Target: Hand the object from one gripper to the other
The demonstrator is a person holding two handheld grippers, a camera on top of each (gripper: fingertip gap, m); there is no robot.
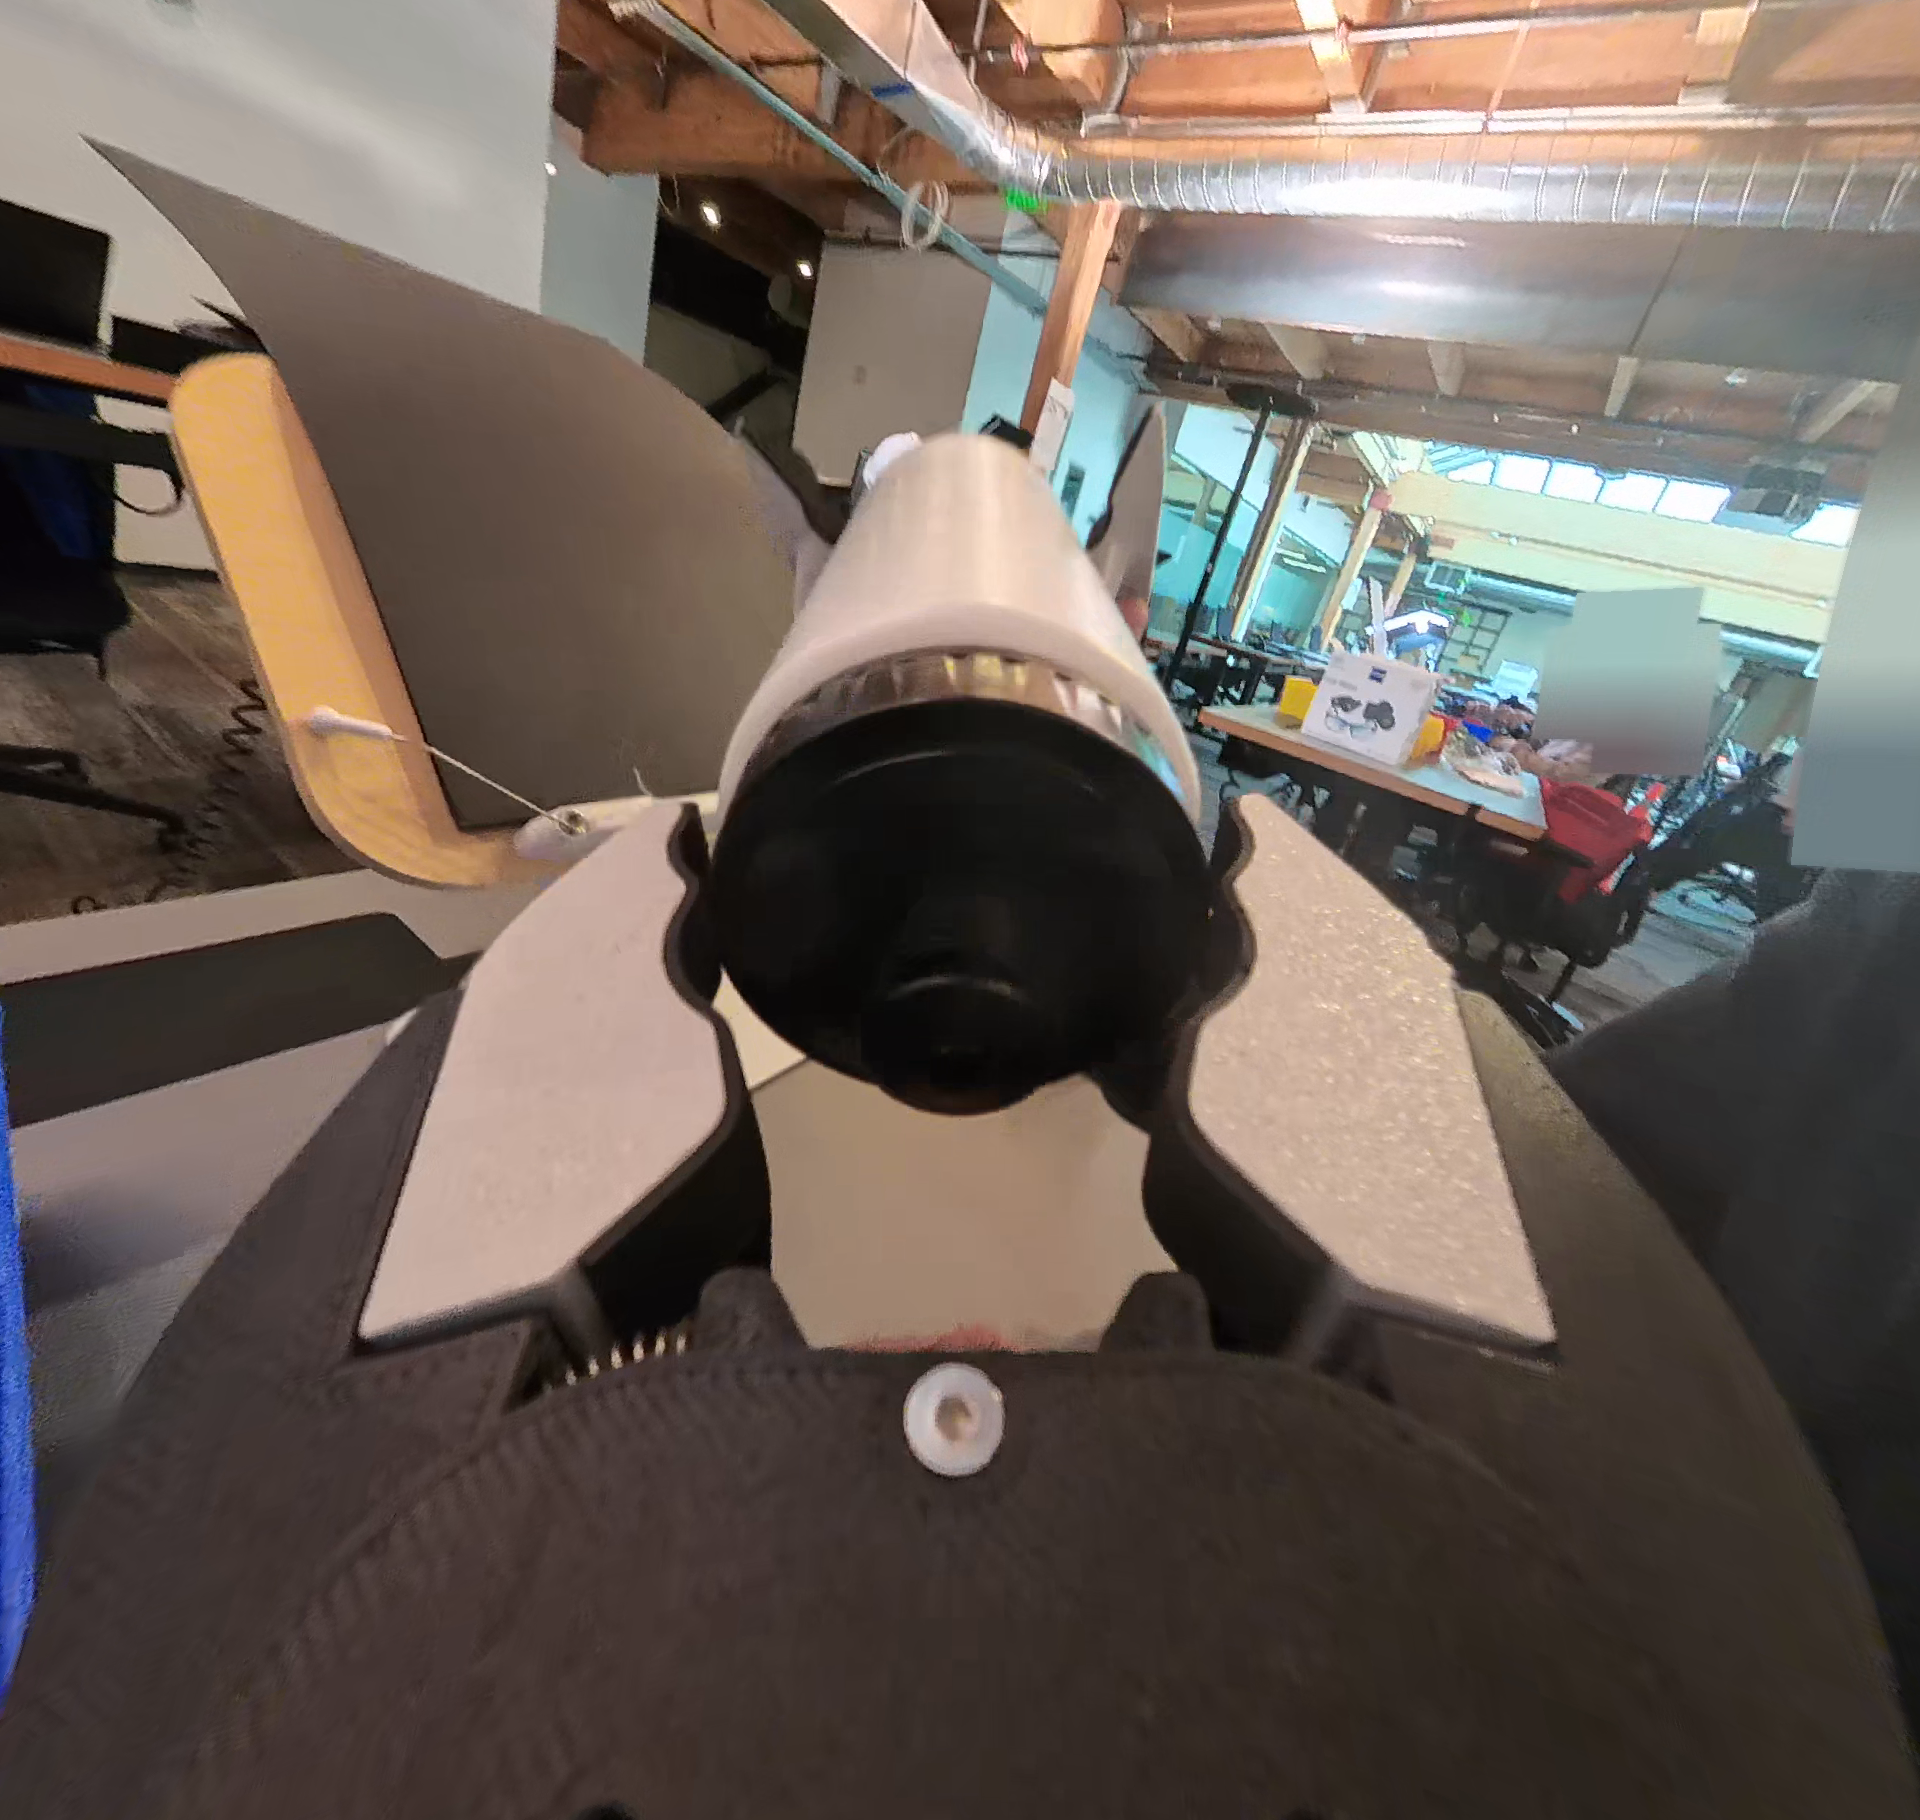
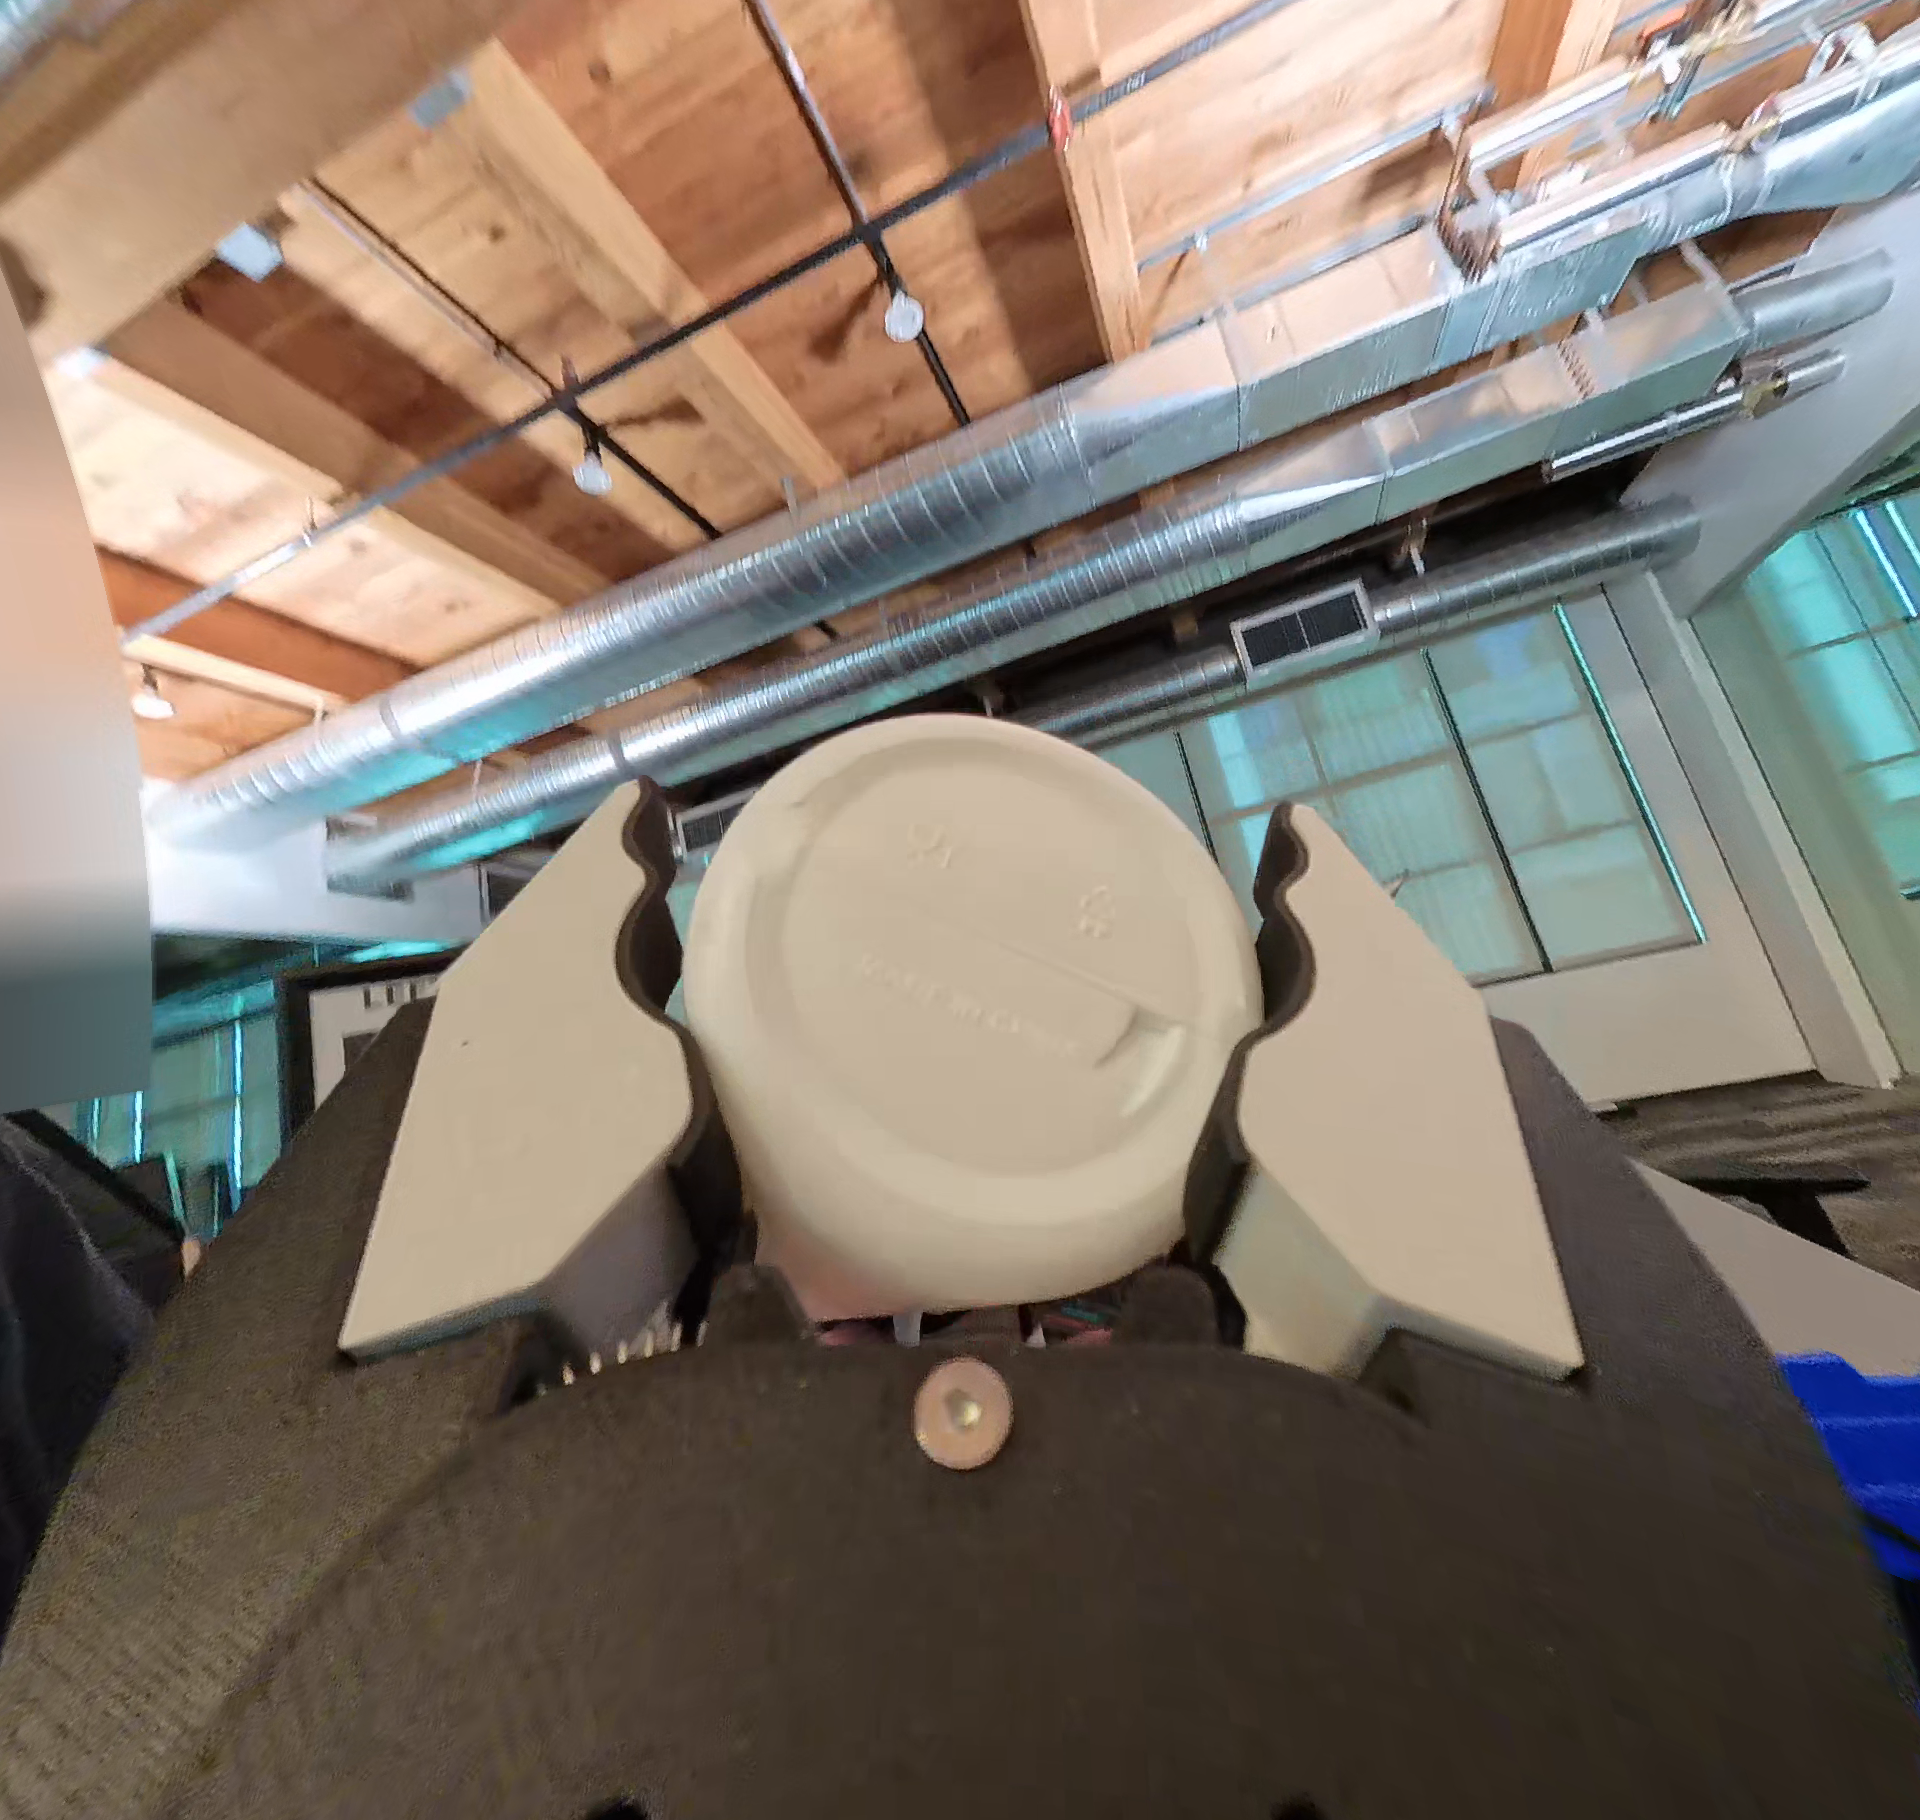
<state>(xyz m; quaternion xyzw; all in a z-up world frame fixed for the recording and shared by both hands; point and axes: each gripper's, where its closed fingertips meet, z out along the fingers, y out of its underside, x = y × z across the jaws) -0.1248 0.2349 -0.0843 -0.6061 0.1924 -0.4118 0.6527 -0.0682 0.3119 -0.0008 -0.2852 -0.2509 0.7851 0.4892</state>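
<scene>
Bottle (image 1: 961,648) was the thing we had to pass, a white plastic one with a black cap (image 1: 961,929) at one end and a flat white bottom (image 2: 971,991) at the other. We judged it to be light and stiff, not likely to break. Its round, smooth sides looked a bit slippery, so it could slide or roll in a loose hold. The best places to take it, we thought, were the two ends, where the wavy grooves in the jaws could hug the round shape.

In the left wrist view, our left gripper (image 1: 961,897) had its jaws pressed on the black cap, one at 9 o'clock and one at 3 o'clock of the cap. The white body ran away from the camera toward 12 o'clock. Something at its far end may have been the other gripper, but it was too blurry to tell.

In the right wrist view, our right gripper (image 2: 971,949) had its jaws around the white bottom, again at 9 and 3 o'clock. The left jaw seemed to touch the bottle. On the right side the edge was very close, and we could not tell if it was squeezing hard.

So the bottle sat up in the air between both grippers, with no table under it that we could see. We guessed the pass was halfway done.
</scene>
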